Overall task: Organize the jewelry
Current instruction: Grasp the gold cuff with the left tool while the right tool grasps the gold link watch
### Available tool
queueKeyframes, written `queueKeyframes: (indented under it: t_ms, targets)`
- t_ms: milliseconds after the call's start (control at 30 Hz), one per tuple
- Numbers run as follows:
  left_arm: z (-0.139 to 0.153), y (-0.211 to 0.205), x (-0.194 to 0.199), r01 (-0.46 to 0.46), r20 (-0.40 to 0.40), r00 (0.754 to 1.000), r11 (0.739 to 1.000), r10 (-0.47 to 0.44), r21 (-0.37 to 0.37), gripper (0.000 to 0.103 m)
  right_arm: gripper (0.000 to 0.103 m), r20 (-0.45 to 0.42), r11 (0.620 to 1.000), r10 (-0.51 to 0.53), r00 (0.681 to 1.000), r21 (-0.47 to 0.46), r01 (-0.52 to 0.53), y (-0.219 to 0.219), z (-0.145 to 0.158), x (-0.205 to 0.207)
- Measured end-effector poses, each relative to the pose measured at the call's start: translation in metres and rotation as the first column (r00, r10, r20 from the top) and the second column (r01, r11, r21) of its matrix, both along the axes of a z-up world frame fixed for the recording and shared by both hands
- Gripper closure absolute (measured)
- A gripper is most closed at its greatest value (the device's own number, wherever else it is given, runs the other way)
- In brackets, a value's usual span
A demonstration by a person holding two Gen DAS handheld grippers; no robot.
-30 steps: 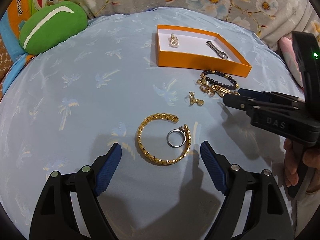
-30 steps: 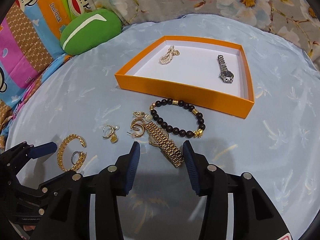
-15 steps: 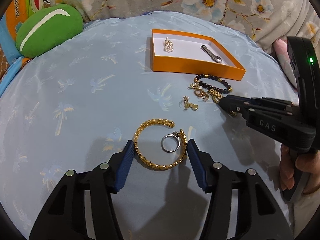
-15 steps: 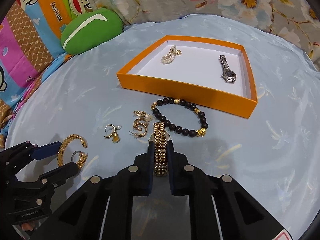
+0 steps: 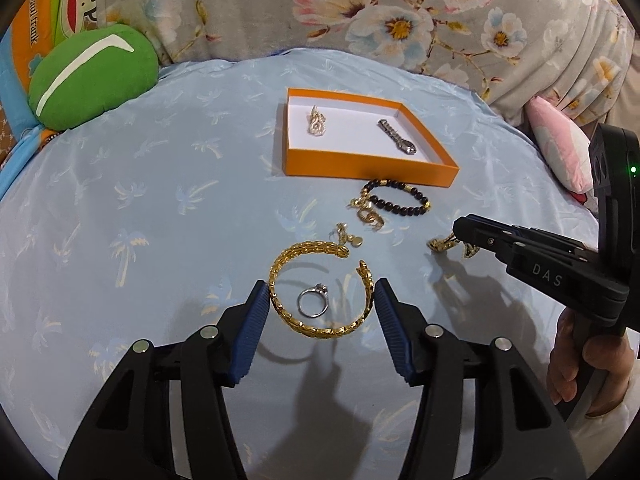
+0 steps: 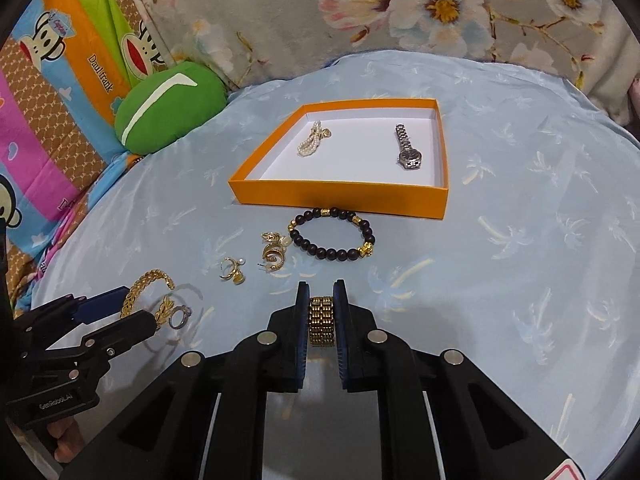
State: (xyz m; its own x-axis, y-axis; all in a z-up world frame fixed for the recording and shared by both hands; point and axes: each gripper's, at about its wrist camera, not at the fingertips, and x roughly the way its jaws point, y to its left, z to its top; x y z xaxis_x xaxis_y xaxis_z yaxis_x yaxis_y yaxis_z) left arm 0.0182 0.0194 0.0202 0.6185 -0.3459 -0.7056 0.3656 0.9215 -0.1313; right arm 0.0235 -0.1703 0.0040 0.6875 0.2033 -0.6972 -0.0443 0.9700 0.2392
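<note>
My left gripper (image 5: 318, 300) is shut on the gold cuff bangle (image 5: 292, 318), one pad on each side, lifted above the blue cloth. A silver ring (image 5: 313, 304) lies below, seen inside the bangle. My right gripper (image 6: 321, 312) is shut on a gold link watch (image 6: 321, 321), held off the cloth; it also shows in the left wrist view (image 5: 442, 245). The orange box (image 6: 340, 200) holds a pearl piece (image 6: 312, 142) and a silver watch (image 6: 407, 152). A black bead bracelet (image 6: 332, 238) and gold earrings (image 6: 272, 256) lie before the box.
A green cushion (image 6: 168, 108) sits at the back left. A floral cloth (image 6: 400, 12) rises behind the bed. A small gold earring (image 6: 232, 272) lies left of the others. A pink pillow (image 5: 560, 152) is at the right edge.
My left gripper has closed on the gold bangle and raised it; the ring stayed down. My right gripper closed on the gold watch and has lifted it off the cloth.
</note>
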Motion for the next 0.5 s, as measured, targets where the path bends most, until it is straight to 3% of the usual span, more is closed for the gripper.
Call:
queueKeyframes:
  t_ms: [267,500]
  targets:
    - [0.012,-0.007,0.012,0.007,0.021,1.0,1.0,-0.007,0.014,0.05,0.092,0.023,0.999,-0.042,0.999,0.004,0.042,-0.015,0.02,0.002]
    - [0.027,-0.013,0.052,-0.002,0.051,0.999,1.0,0.001,0.019,0.05,0.092,0.074,0.997,-0.063,0.995,-0.047,0.067,-0.026,0.042,0.04]
